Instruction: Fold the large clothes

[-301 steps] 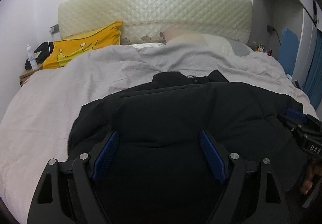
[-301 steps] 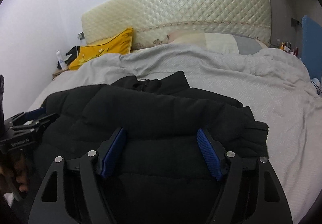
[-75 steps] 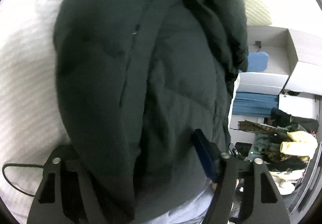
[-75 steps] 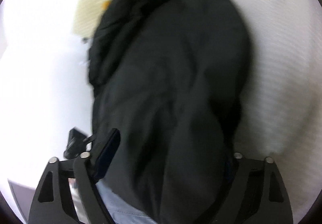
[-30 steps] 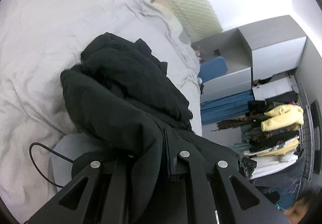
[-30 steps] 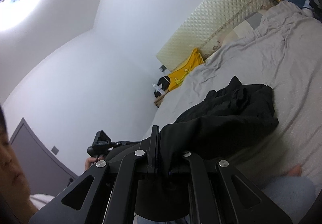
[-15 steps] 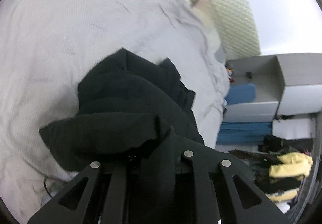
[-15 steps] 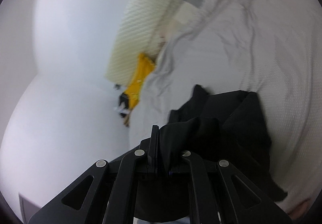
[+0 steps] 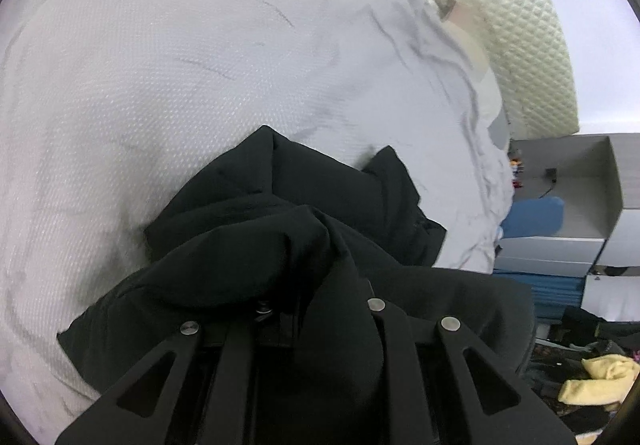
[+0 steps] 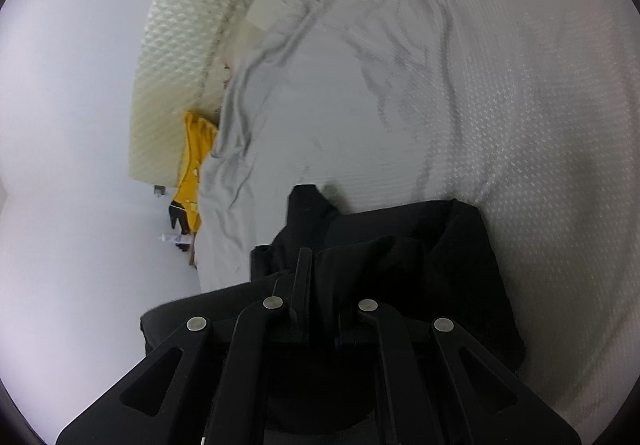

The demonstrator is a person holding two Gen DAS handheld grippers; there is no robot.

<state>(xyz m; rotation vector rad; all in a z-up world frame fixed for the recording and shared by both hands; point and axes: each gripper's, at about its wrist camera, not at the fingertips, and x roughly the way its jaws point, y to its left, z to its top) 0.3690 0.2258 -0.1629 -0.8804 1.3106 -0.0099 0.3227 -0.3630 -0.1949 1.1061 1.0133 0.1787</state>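
Observation:
A large black padded jacket (image 9: 304, 205) lies bunched on the grey bed cover (image 9: 160, 45). My left gripper (image 9: 316, 285) is shut on a fold of the jacket, which drapes over and hides its fingers. In the right wrist view the same jacket (image 10: 432, 245) lies on the bed cover (image 10: 520, 125). My right gripper (image 10: 320, 273) is shut on another edge of it, the fabric pinched between the closed fingers. Both views are tilted steeply.
A cream quilted headboard (image 9: 520, 25) stands at the bed's far end, with a yellow pillow (image 10: 194, 161) and a pale pillow (image 9: 476, 57) by it. Grey cabinets (image 9: 576, 181) and piled clothes (image 9: 592, 377) are beside the bed. A bedside stand with a bottle (image 10: 176, 239) is by the wall.
Ten seconds ago the jacket lay flat with both grippers open over it. Both then shut on it, lifted it, and now bring it down bunched onto the bed, tilting further over the last second.

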